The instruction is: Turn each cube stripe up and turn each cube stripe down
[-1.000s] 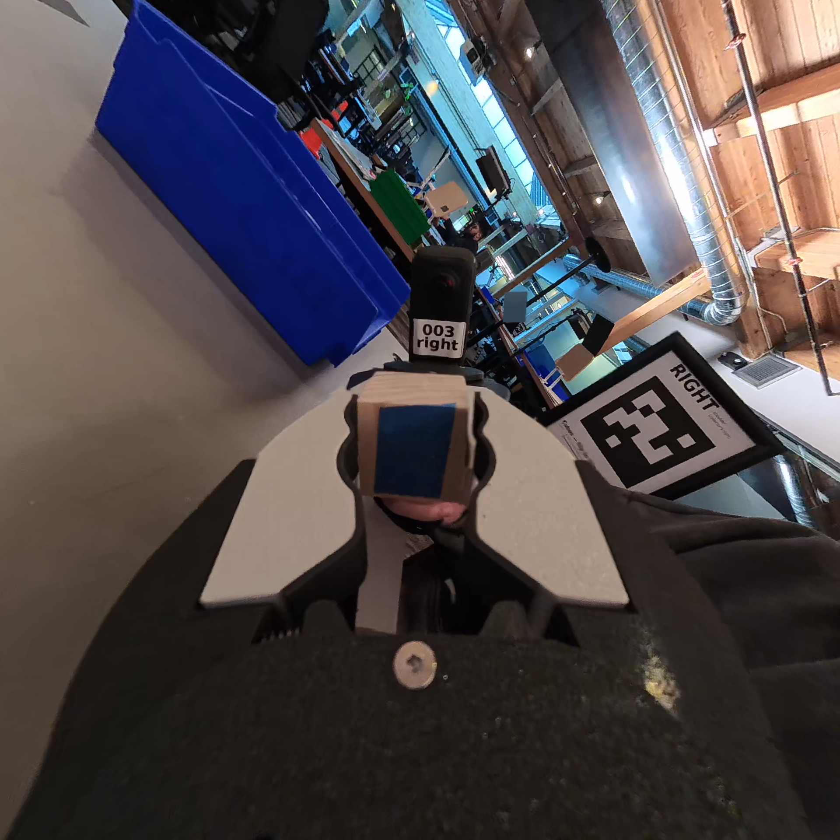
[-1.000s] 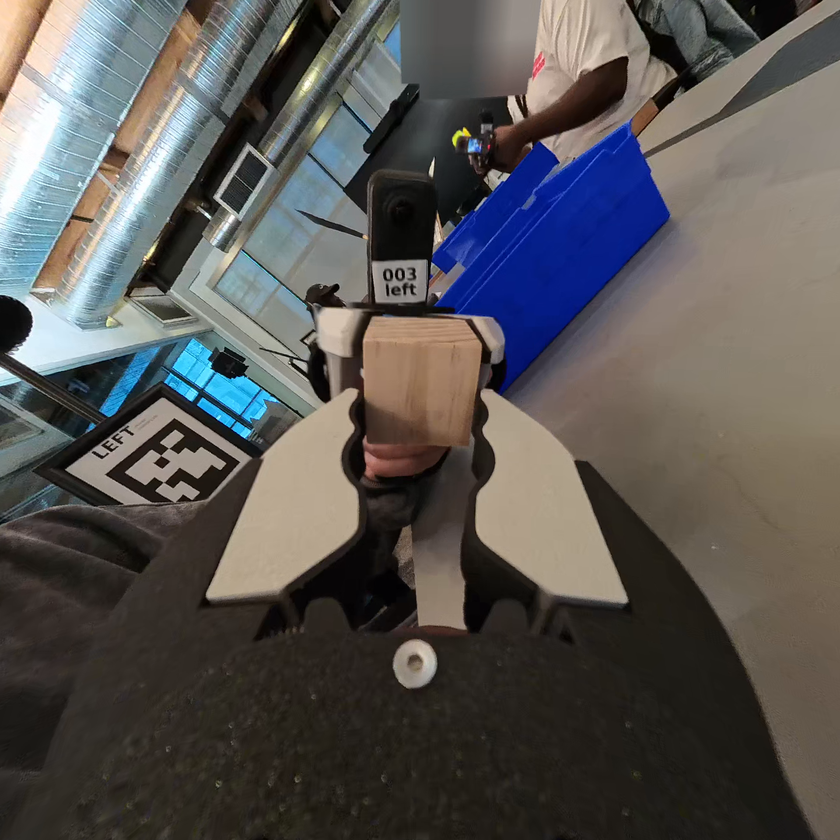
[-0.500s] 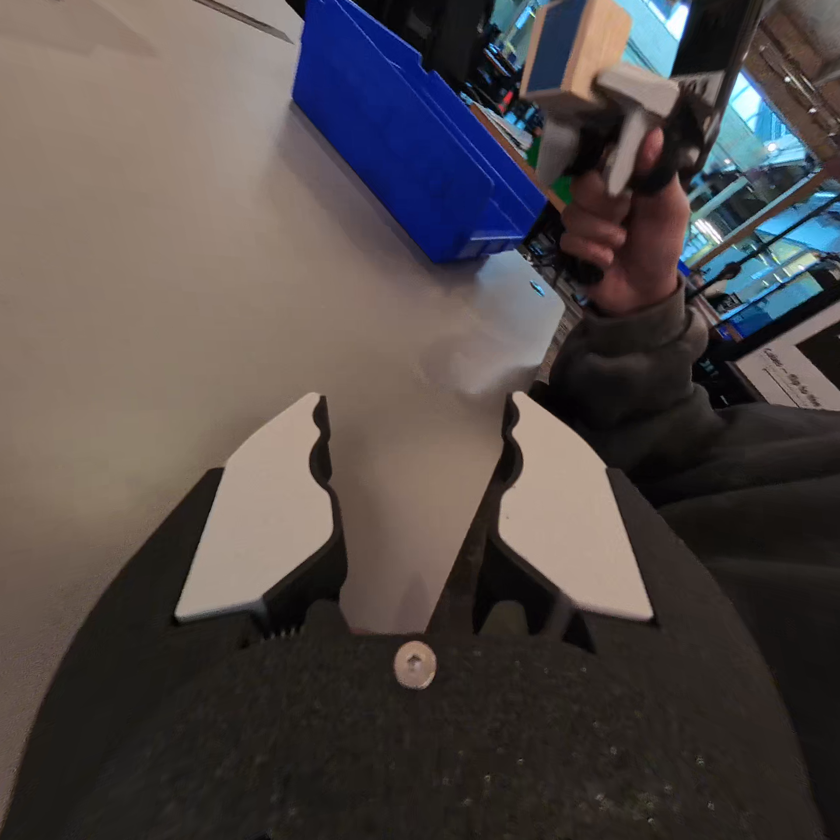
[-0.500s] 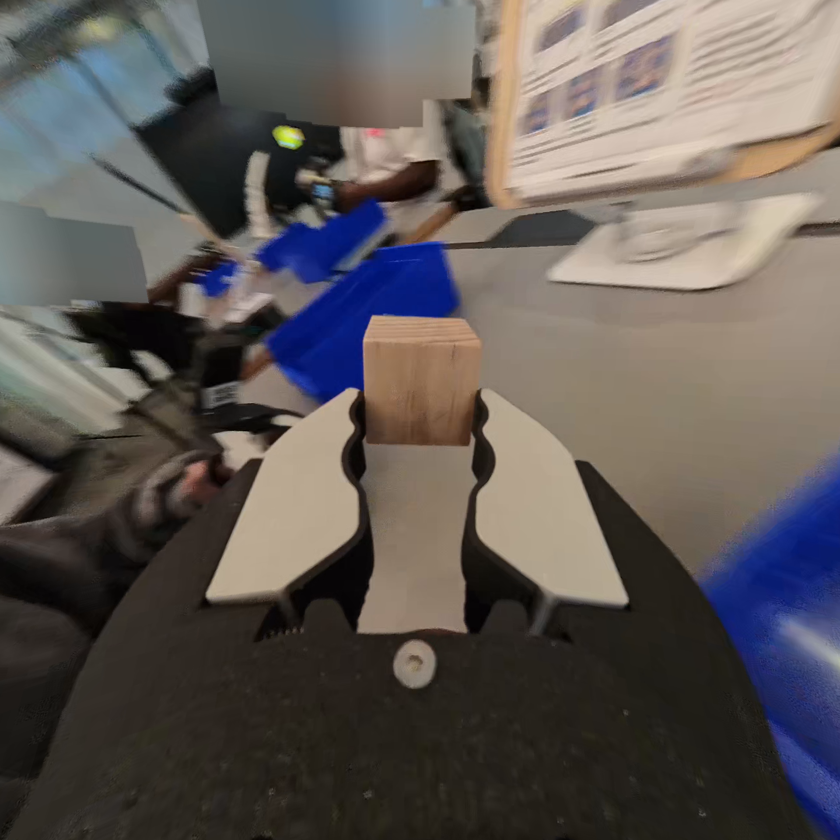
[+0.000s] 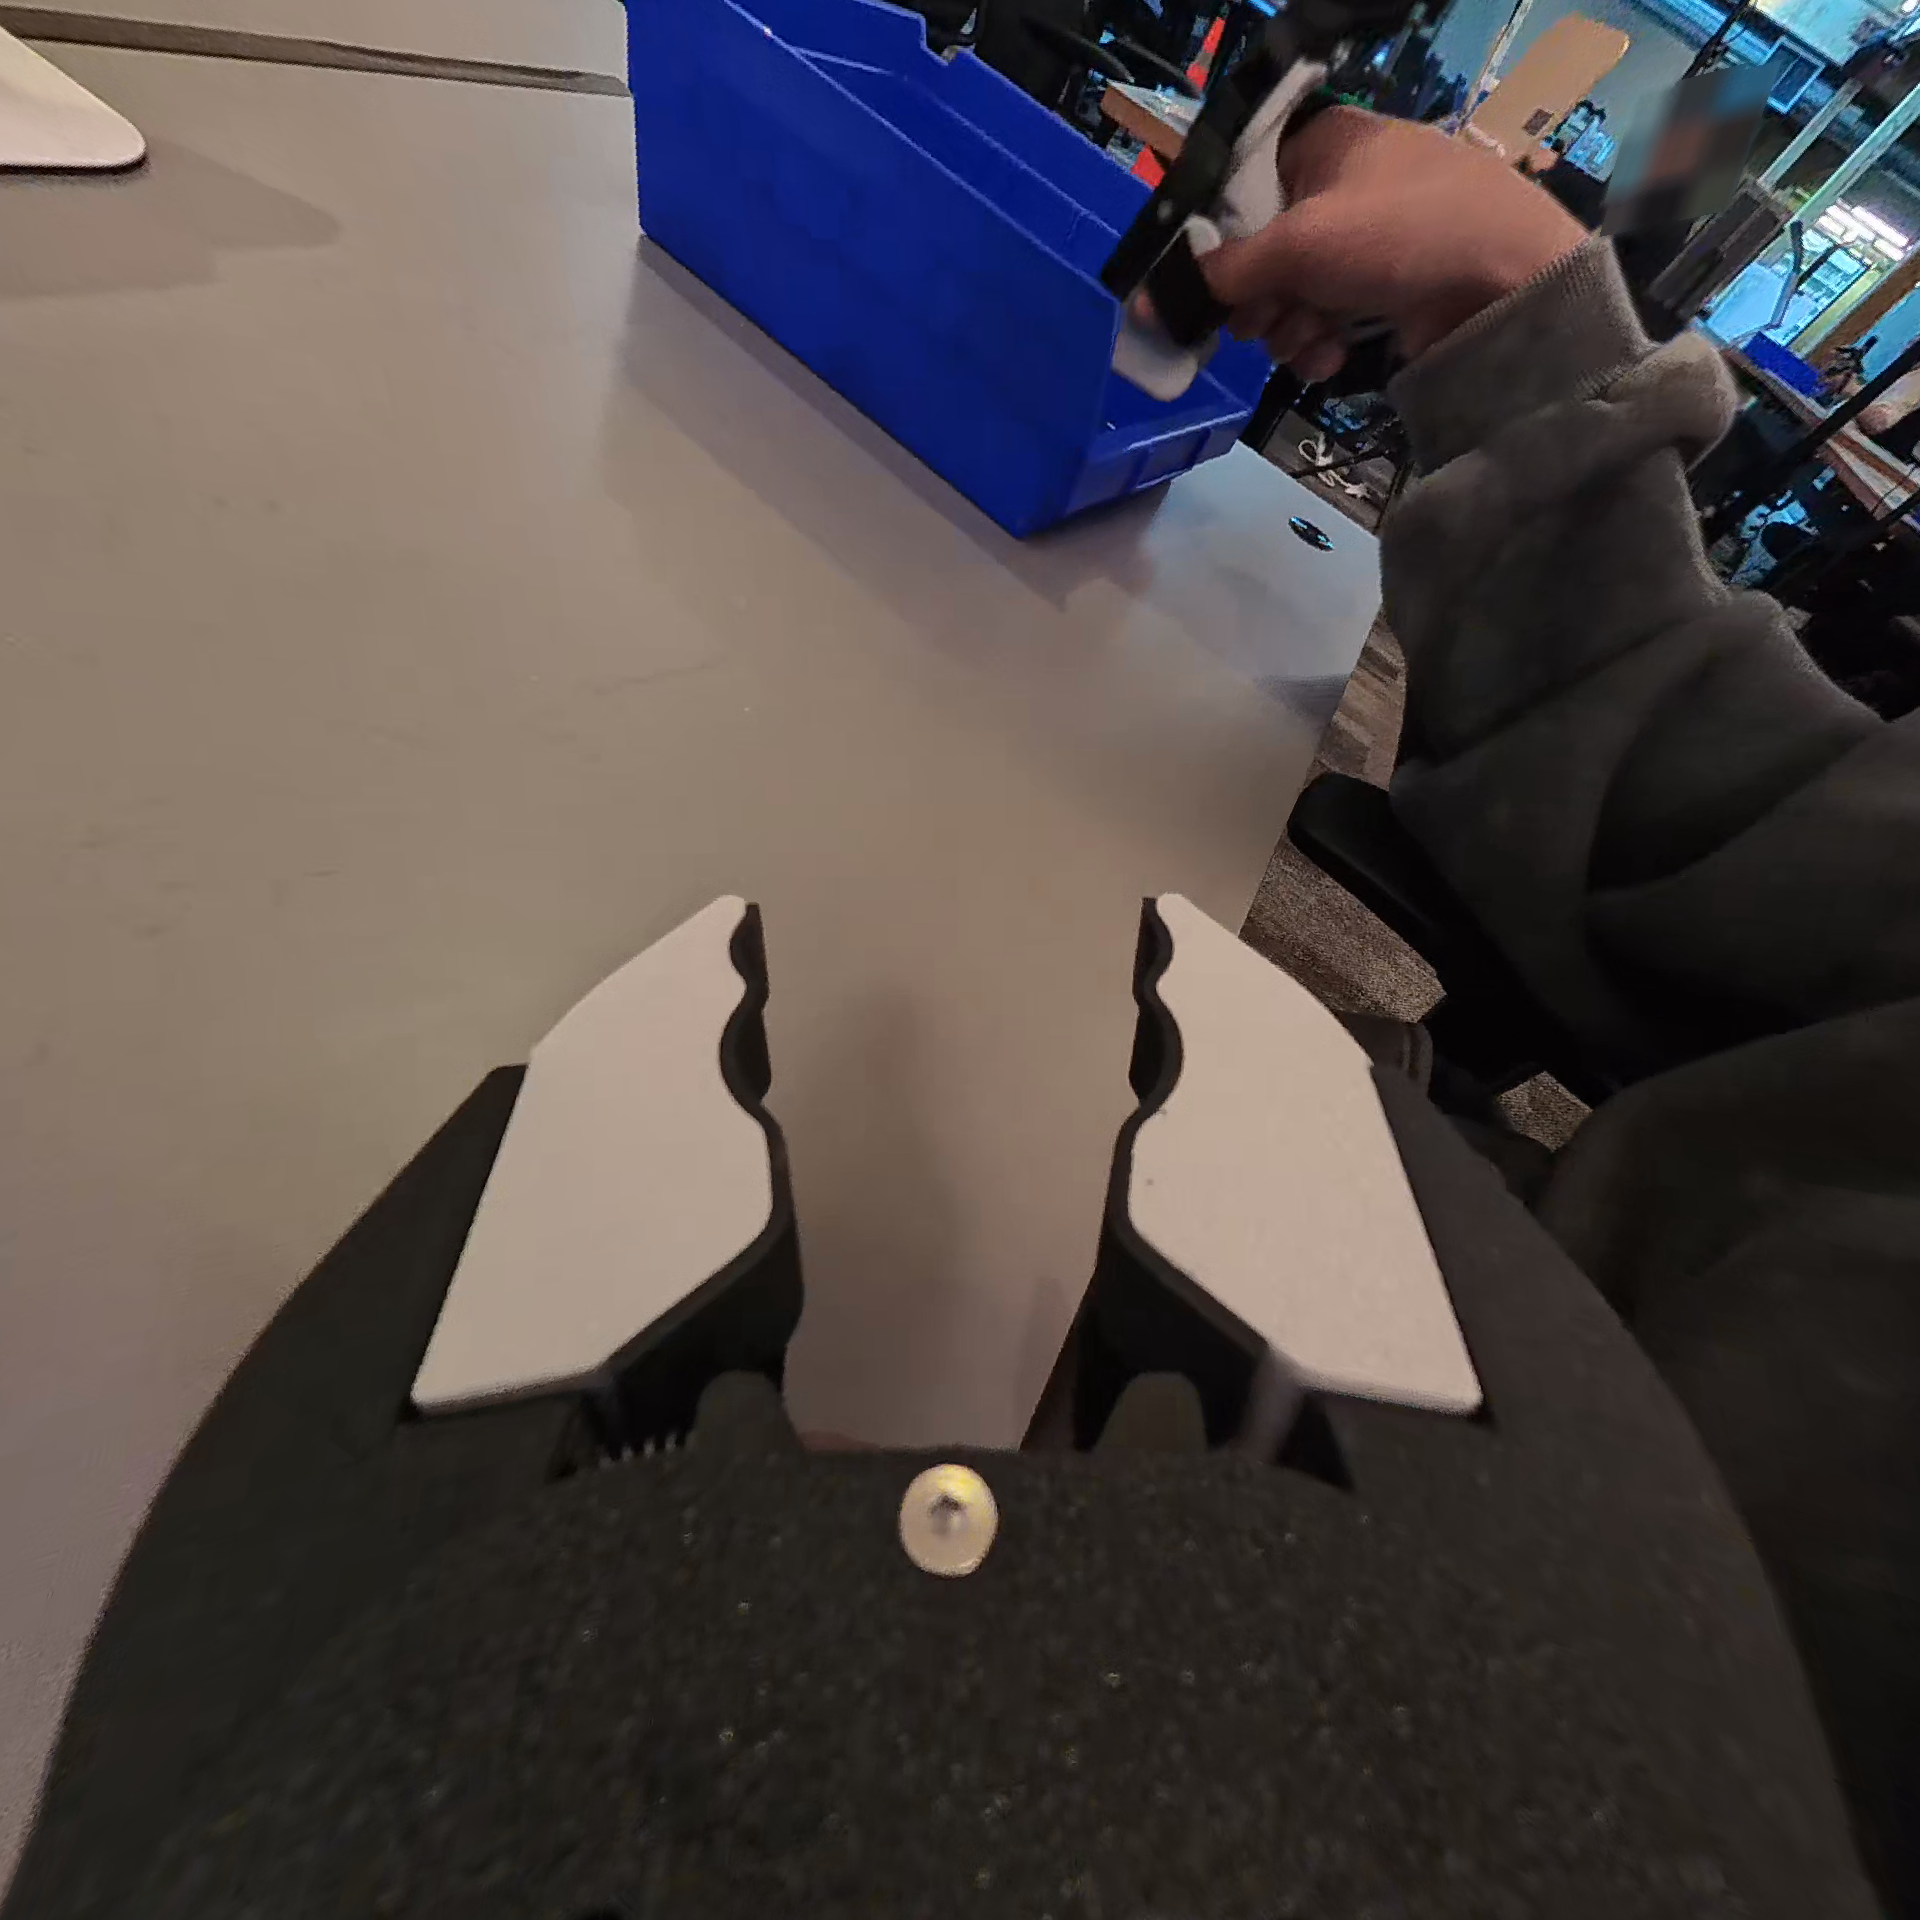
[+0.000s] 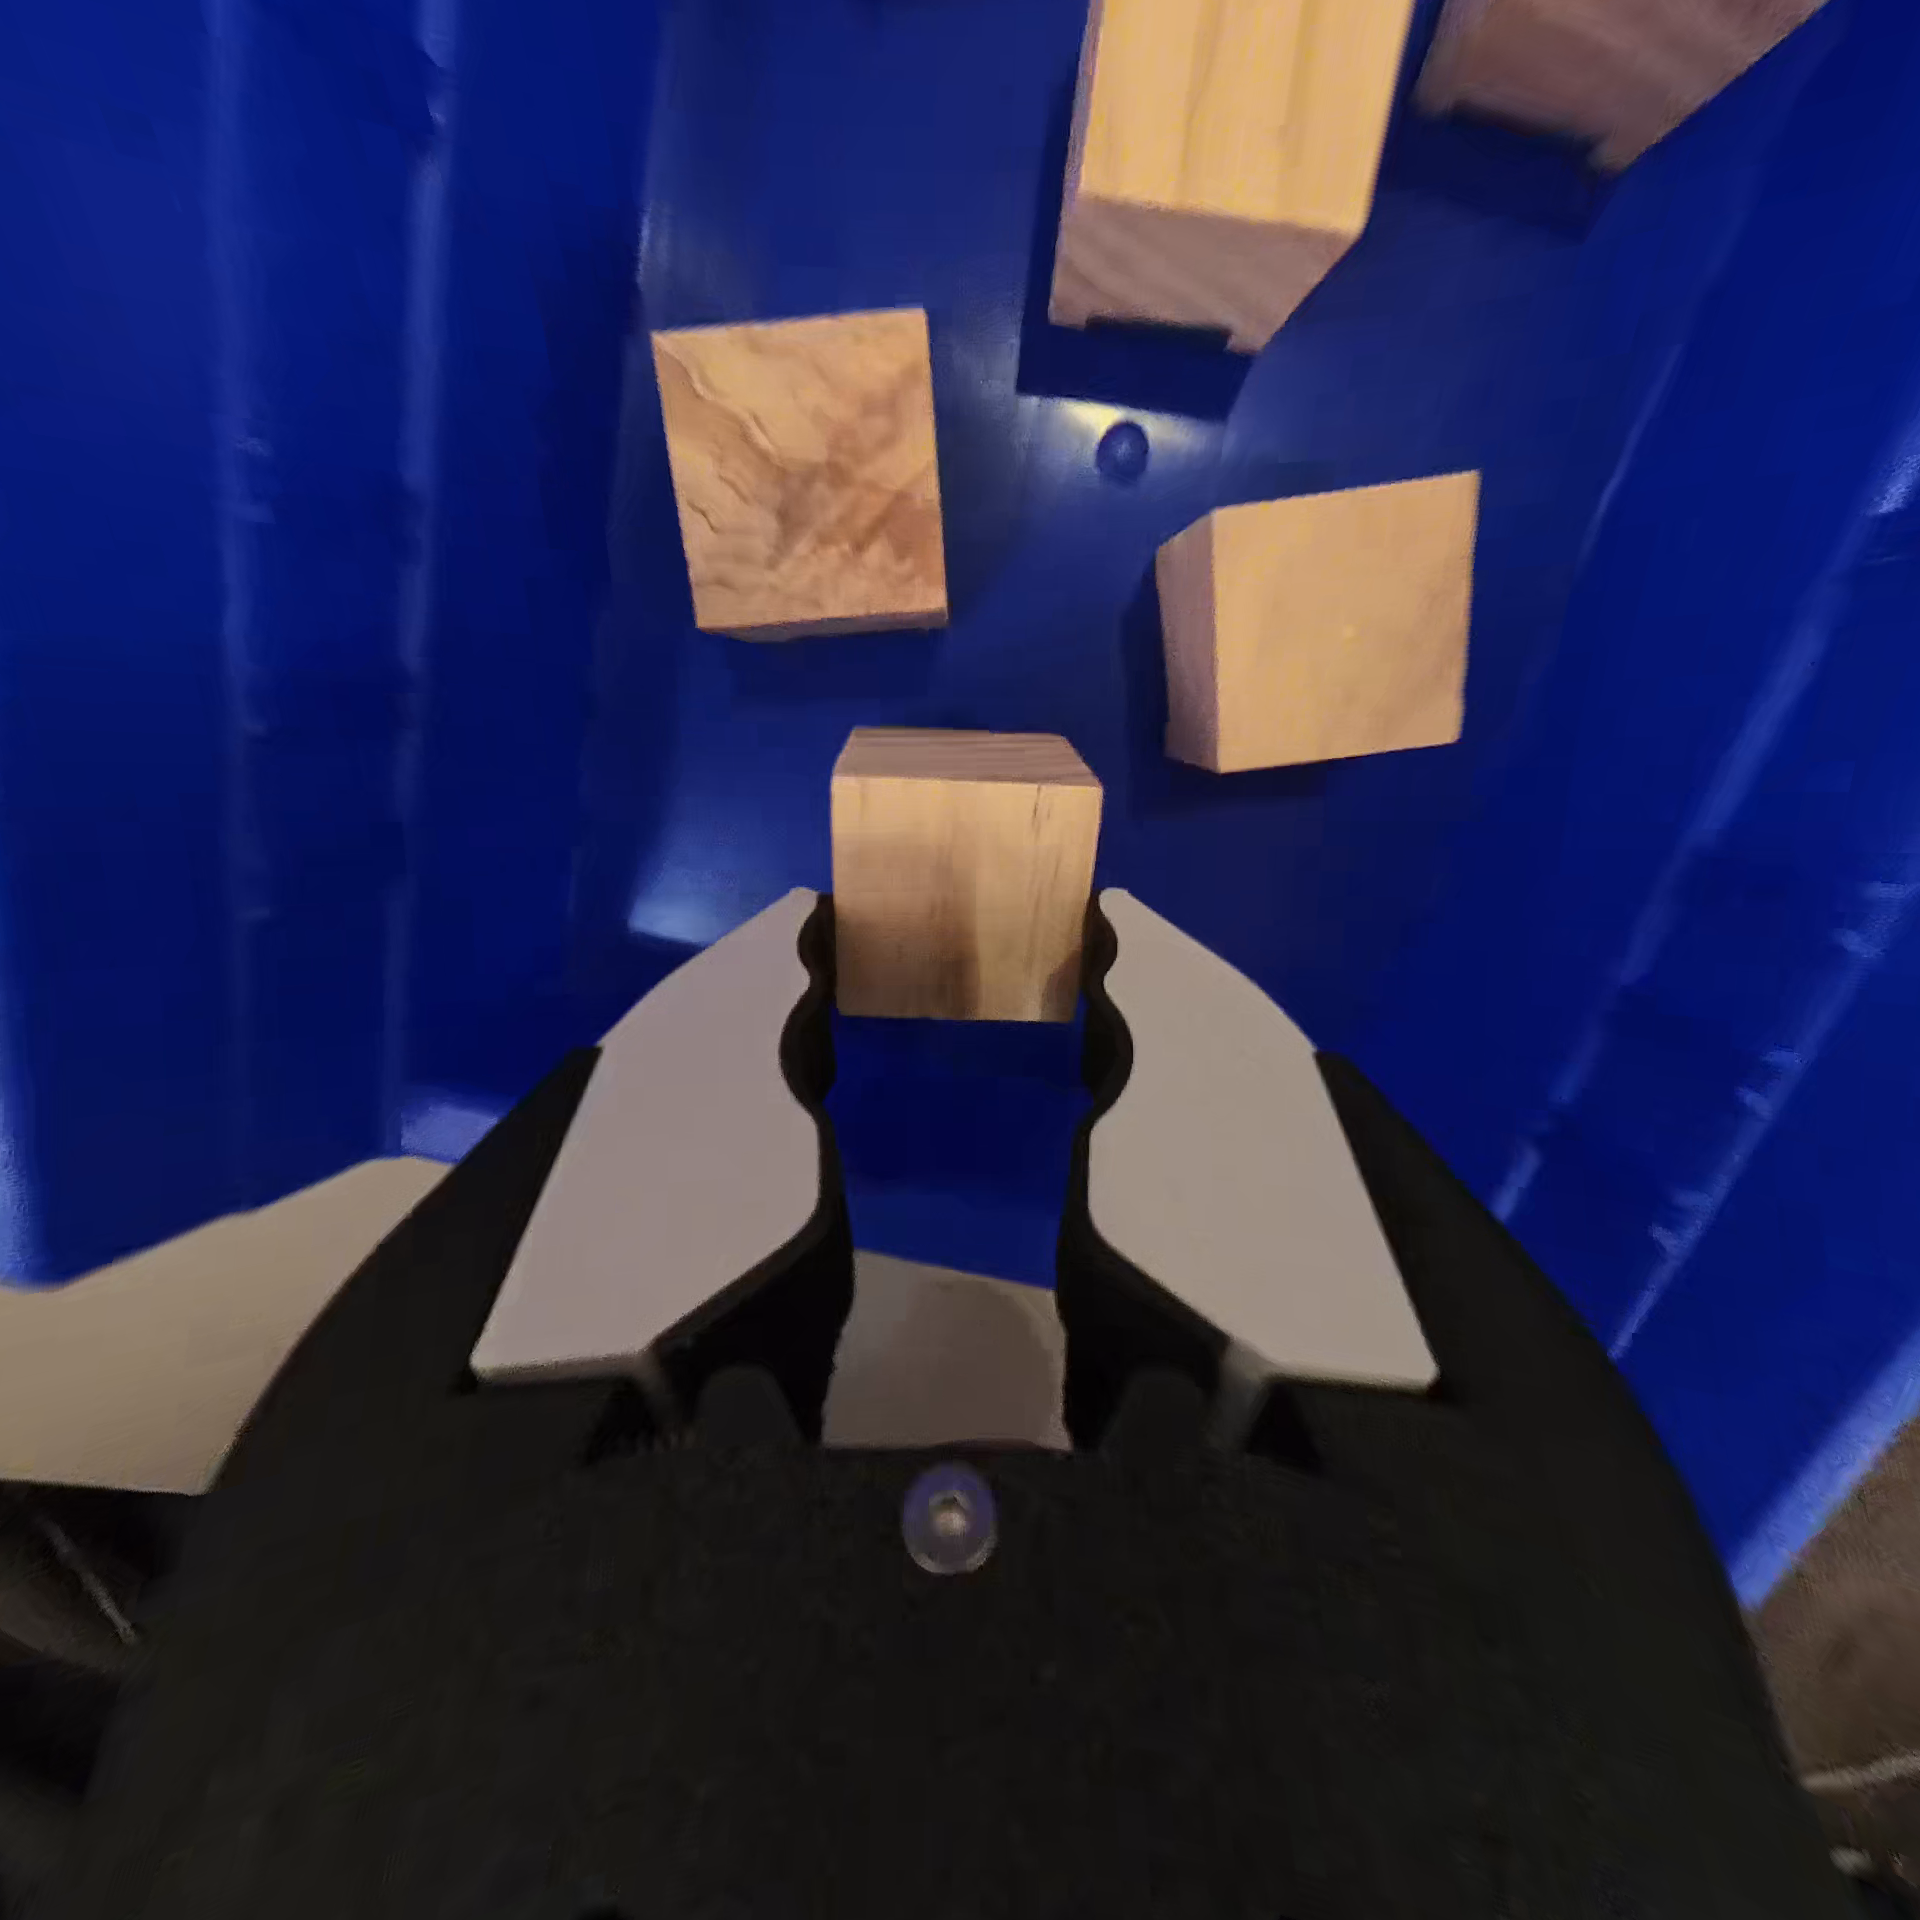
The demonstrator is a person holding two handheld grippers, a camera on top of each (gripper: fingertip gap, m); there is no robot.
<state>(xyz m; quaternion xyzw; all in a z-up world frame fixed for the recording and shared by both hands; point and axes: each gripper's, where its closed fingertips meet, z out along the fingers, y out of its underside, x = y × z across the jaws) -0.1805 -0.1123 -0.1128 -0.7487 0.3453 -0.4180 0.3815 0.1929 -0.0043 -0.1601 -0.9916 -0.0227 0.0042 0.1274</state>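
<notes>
Right tongs (image 6: 958, 914) pinch small wooden cube (image 6: 964, 894) by flat sides, over blue bin (image 6: 312, 520). I judge it light, rigid, smooth. Left tongs (image 5: 948, 914) wide, empty, above surface (image 5: 416, 623) near bin.

Pale plain wood cubes (image 6: 966, 883) in a bright blue bin (image 6: 312, 520) on a grey table (image 5: 416, 623)

The right claw (image 6: 958, 904) pinches a plain wooden cube (image 6: 964, 878) between its fingertips, above the floor of a blue bin (image 6: 312, 520) where four more wooden cubes (image 6: 805, 473) lie apart.
</notes>
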